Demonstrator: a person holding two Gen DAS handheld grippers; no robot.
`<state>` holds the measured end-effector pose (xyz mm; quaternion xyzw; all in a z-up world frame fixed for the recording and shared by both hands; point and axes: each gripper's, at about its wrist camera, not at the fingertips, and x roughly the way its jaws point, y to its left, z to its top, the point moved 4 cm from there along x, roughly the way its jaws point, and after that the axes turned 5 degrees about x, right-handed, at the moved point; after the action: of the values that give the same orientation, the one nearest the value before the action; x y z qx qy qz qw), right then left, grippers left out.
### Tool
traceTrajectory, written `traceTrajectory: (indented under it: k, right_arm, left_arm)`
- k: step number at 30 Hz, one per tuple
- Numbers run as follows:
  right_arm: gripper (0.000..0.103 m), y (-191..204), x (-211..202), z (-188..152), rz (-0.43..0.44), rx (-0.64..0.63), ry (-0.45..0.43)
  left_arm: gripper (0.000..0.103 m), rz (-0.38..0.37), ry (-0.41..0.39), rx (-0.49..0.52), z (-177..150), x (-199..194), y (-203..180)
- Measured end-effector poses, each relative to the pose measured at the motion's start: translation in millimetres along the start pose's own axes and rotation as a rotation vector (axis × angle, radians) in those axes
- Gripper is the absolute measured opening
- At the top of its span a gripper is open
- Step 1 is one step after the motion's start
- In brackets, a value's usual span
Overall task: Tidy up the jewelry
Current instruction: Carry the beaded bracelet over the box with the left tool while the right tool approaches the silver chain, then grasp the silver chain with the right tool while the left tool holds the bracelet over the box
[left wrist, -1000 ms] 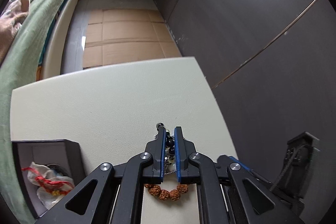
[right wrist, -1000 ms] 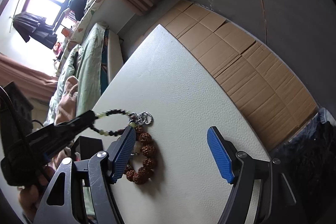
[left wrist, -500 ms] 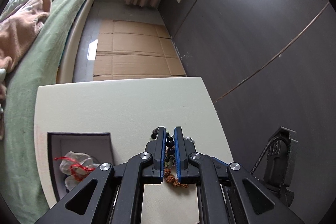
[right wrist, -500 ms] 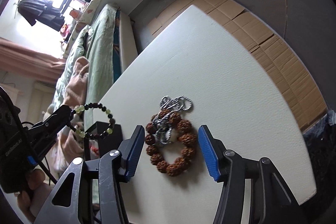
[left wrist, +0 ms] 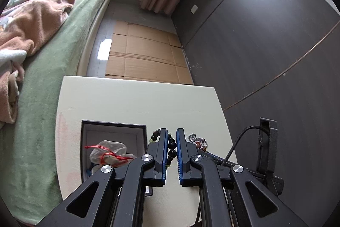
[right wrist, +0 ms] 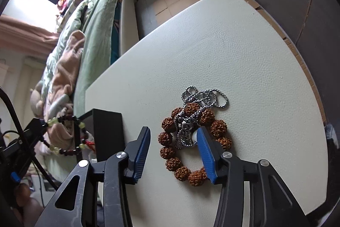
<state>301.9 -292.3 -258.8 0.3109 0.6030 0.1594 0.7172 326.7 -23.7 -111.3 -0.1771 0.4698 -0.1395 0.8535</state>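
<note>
a: jewelry — dark bead bracelet (right wrist: pixel 70 135) hanging from left gripper (left wrist: pixel 171 143), pinched between narrowly set fingers, dangling above open black box (left wrist: pixel 114 128) near table's left edge.
b: sitting on cream table (right wrist: pixel 244 52) with plenty of bare surface stretching toward far edge and right edge; bed (left wrist: pixel 53 56) running just beside left edge.
a: holding inside box a clear pouch (left wrist: pixel 108 151) tied with red cord.
b: lying flat mid-table: brown seed bracelet (right wrist: pixel 187 142) as a ring, silver ball chain (right wrist: pixel 204 99) piled across its far side, long axis heading away toward far edge.
a: hovering right gripper (right wrist: pixel 173 146), fingers spread wide, straddling brown ring, gripping nothing.
</note>
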Motion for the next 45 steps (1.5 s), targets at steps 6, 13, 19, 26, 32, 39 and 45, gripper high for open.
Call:
traceTrajectory:
  k: [6,13,19,26,32,39,45]
  right_arm:
    - [0.045,12,8,3,-0.123,-0.091,0.024]
    - [0.039,20,14,4,-0.236,-0.215,0.072]
    - [0.038,30,26,7,-0.293,-0.307,0.136]
    - [0.028,28,32,5,-0.156,-0.271,0.217]
    - [0.018,19,26,1,-0.098,-0.222,0.19]
    - [0.015,24,0,5,-0.062,-0.202,0.113]
    - [0.015,42,-44,11,-0.01,-0.216,0.022]
  left_arm:
    - [0.008,0.001,-0.004,-0.034,-3,-4,15]
    - [0.008,0.0,-0.003,-0.076,-11,-10,34]
    - [0.008,-0.004,-0.003,-0.091,-14,-14,39]
    - [0.008,0.012,-0.015,-0.102,-14,-23,52]
    - [0.008,0.012,-0.008,-0.117,-16,-22,54]
    - [0.008,0.0,-0.041,-0.097,-9,-36,46]
    - [0.008,0.002,-0.086,-0.08,-2,-57,42]
